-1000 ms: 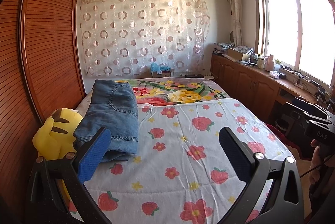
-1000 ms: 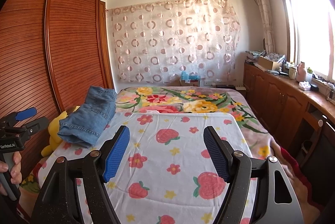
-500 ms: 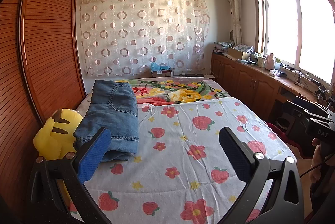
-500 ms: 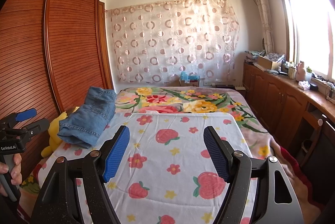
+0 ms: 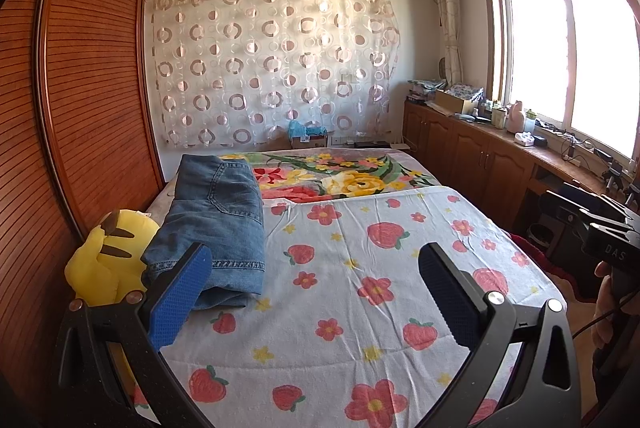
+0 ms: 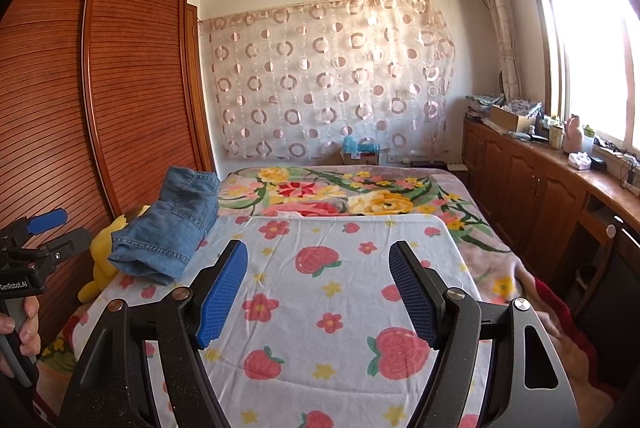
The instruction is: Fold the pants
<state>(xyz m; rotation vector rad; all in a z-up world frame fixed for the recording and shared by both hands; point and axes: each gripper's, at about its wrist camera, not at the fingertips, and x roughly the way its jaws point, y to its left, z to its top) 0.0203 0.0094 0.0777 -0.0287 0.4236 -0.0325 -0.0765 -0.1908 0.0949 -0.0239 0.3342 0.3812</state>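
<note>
1. Sunlit bedroom: a bed (image 5: 340, 312) with a strawberry-and-flower sheet fills the middle, a slatted wooden wardrobe (image 5: 92, 100) stands along its left side, and a circle-patterned curtain (image 5: 276, 68) hangs on the far wall.
2. Denim pants (image 5: 218, 224) lie at the bed's left edge as a stacked bundle, just beside a yellow plush toy (image 5: 106, 260) wedged against the wardrobe.
3. Left hand-held gripper (image 5: 316, 300) hovers low over the sheet with its fingers spread wide, nothing between them; its blue left pad sits in front of the bundle's near hem, though whether it touches the cloth cannot be told.
4. Right hand-held gripper (image 6: 318, 292) is likewise spread apart and empty, held over the bare middle of the sheet, well apart from the pants.
5. Judging by the tidy layered bundle, folding looks finished or nearly so.
6. Any further move would likely call for reaching left to the bundle, either to square its edges or lift it away.
</note>
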